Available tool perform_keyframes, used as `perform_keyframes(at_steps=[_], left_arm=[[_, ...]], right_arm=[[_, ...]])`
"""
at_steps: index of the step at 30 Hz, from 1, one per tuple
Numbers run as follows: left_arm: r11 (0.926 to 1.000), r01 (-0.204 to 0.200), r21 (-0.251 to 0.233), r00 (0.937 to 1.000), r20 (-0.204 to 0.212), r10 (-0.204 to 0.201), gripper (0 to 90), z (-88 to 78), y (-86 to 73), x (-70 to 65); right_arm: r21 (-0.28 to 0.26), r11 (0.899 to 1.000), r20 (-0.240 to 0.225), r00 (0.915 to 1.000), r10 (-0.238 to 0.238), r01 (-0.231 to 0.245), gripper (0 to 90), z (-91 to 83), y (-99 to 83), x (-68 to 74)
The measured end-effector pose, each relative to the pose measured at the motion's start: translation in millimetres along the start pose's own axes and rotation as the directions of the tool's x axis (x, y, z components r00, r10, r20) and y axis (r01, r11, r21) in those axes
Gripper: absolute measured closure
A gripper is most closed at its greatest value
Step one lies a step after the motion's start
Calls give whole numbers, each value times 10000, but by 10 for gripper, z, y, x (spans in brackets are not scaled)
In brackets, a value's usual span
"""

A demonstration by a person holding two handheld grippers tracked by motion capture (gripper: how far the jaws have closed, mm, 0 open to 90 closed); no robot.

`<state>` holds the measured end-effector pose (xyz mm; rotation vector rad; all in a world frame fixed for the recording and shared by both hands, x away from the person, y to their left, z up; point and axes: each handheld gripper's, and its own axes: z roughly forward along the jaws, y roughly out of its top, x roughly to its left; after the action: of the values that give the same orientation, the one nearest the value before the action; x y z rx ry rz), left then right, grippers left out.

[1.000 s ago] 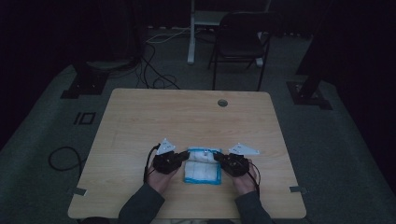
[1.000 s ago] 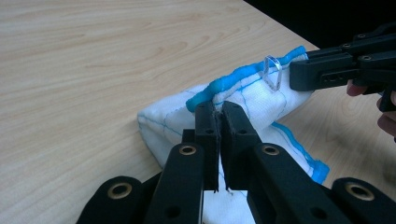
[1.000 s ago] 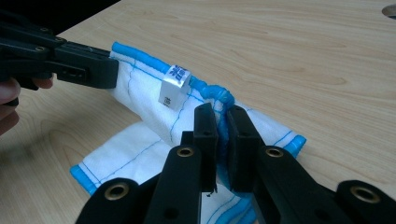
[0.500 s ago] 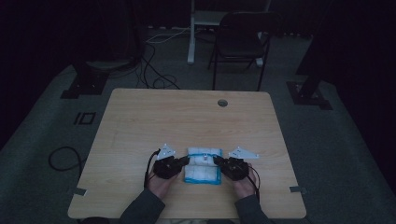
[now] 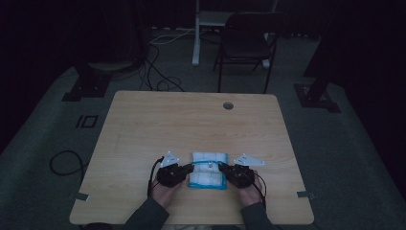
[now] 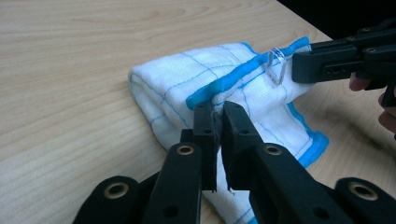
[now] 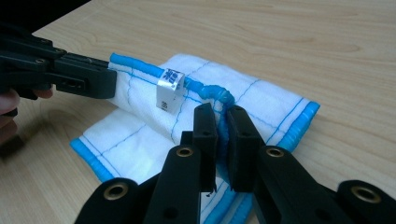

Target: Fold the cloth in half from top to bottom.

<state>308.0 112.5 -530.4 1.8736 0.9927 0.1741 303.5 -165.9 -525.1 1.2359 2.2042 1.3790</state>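
**Two grippers holding one edge of a folded cloth**

A white cloth (image 5: 208,169) with blue border and thin blue grid lines lies near the front edge of the wooden table (image 5: 191,120), between the two hands. The left gripper (image 6: 218,122) pinches a blue-bordered edge at one end; its jaws have just been opening slightly, yet a sliver of fabric remains between the pads. The right gripper (image 7: 220,125) is pressed together on the same raised edge at the other end, blue hem caught between its jaws. Holding both ends of one edge probably keeps it taut and level, so the upper layer can be laid squarely over the lower one. A small label (image 7: 168,91) stands up from the hem between the grips.

Count: one cloth, one label, two grippers, two hands, one table, one round cable hole (image 5: 228,105) near the far edge, and one dark chair (image 5: 245,48) on the floor beyond.
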Motion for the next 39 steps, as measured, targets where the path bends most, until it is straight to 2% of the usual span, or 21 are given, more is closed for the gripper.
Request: perform_keyframes(at_steps=[2, 7, 13, 20, 24, 32, 39], left_arm=[[9999, 90, 79, 10000, 25, -90, 820, -1, -27, 4], [9995, 302, -97, 9995, 65, -301, 771, -51, -51, 32], [9982, 429, -411, 9991, -53, -432, 757, -112, 33, 84], [9979, 587, -282, 9981, -192, -593, 756, -20, 120, 168], [9983, 542, -214, 9983, -217, -547, 757, 43, 157, 169], [9994, 40, 338, 9999, -109, -36, 760, 123, 117, 96], [9988, -183, 447, 9998, -109, 188, 760, 104, 19, 25]], right_arm=[[103, 9999, 13, 10000, 2, -2, 844, 4, -17, -1], [206, 9998, -23, 10000, -5, 6, 840, 3, -47, 8], [302, 9995, -54, 10000, -7, 8, 832, -5, -77, 20], [412, 9992, -194, 9998, 3, 5, 776, -33, -121, 24], [384, 9992, -165, 9998, 54, -48, 717, -54, -129, 10], [194, 9994, 65, 9995, 294, -295, 625, -117, -133, -24], [-73, 9985, 187, 9984, 543, -542, 613, -188, -138, -44]])
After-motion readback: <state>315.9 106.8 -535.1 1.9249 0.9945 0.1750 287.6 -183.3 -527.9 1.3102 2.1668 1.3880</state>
